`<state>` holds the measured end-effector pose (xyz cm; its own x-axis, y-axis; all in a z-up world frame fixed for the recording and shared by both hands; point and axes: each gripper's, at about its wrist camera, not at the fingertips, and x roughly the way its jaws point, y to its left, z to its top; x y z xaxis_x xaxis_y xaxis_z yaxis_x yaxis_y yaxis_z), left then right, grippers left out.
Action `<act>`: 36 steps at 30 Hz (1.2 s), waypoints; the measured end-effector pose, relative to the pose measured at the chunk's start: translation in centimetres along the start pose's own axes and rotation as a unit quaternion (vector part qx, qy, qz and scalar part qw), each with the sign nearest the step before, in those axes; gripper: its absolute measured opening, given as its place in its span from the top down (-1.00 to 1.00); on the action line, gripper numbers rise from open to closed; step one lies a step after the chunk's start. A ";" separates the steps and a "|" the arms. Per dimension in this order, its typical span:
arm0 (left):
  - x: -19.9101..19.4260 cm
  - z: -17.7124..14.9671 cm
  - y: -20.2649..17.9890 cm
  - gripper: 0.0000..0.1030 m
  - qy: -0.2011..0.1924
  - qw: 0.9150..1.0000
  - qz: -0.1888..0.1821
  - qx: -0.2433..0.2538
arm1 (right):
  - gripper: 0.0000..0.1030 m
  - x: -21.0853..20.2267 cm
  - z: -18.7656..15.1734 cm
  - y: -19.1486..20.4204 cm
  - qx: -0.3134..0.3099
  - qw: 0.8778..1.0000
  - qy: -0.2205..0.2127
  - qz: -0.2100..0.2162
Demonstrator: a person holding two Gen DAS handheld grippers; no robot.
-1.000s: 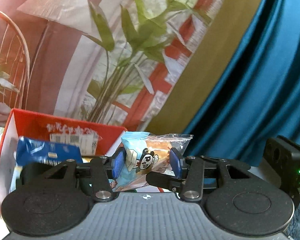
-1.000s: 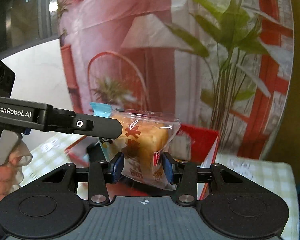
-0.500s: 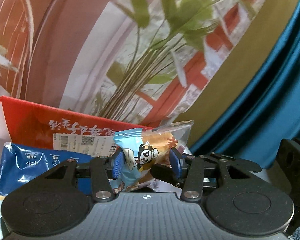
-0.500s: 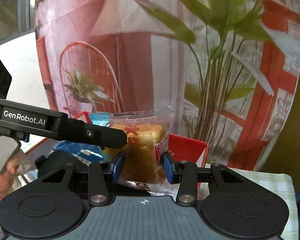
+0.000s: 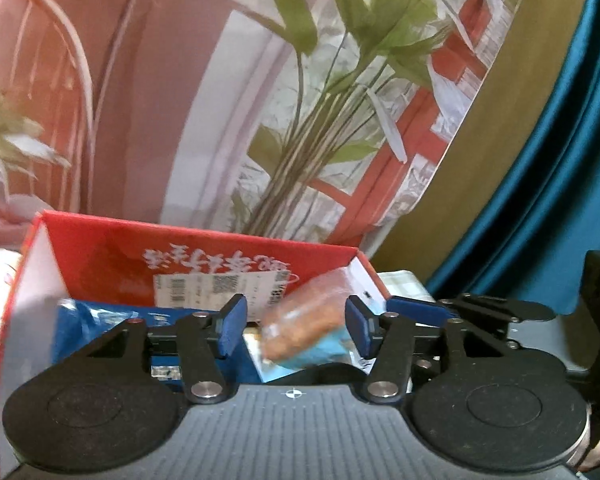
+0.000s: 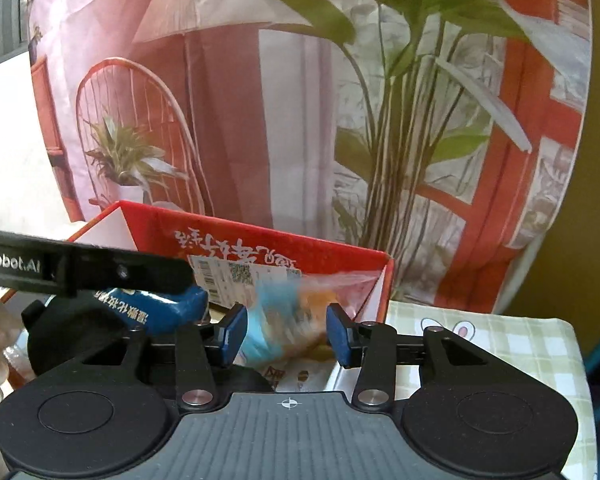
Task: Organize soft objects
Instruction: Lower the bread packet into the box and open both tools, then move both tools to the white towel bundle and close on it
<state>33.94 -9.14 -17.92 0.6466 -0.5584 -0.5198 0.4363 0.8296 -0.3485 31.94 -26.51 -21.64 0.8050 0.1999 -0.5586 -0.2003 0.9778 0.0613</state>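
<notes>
A clear-and-blue bread packet (image 5: 304, 328) is blurred in motion, tilted, above the open red cardboard box (image 5: 112, 256). My left gripper (image 5: 296, 326) is open, its blue pads apart and off the packet. My right gripper (image 6: 286, 334) is open too, and the same packet (image 6: 284, 320) shows blurred between its pads without being pinched. A blue soft pack (image 5: 96, 320) lies inside the box at the left, also visible in the right wrist view (image 6: 164, 308). The left gripper's black arm (image 6: 84, 268) crosses the right wrist view.
The box (image 6: 260, 248) stands on a table with a green checked cloth (image 6: 500, 344). A printed backdrop with plants (image 6: 400, 120) hangs behind. A teal curtain (image 5: 560, 160) is at the right. Another packet (image 6: 296, 376) lies at the box's near edge.
Both grippers opened and let go of the bread packet, which now drops blurred toward the box. Both grippers came lower and closer to the box.
</notes>
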 end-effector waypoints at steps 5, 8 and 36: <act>-2.5 -0.6 -0.8 -0.36 -0.012 0.999 0.030 0.027 | -0.01 -2.0 -0.7 0.7 -0.012 1.000 -0.006 -0.007; -4.1 -1.3 -1.1 -0.44 -0.018 0.998 0.040 0.036 | -0.13 -3.3 -1.4 1.1 -0.014 1.000 -0.012 -0.010; -9.6 -13.3 -3.4 -0.60 0.005 0.997 0.071 0.027 | -0.99 -12.9 -15.9 -0.2 0.092 0.991 -0.071 -0.065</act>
<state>17.94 -6.58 -22.09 0.6978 -0.4353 -0.5688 0.3742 0.8987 -0.2287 12.70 -30.30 -27.62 0.8904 0.0661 -0.4503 0.0040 0.9882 0.1530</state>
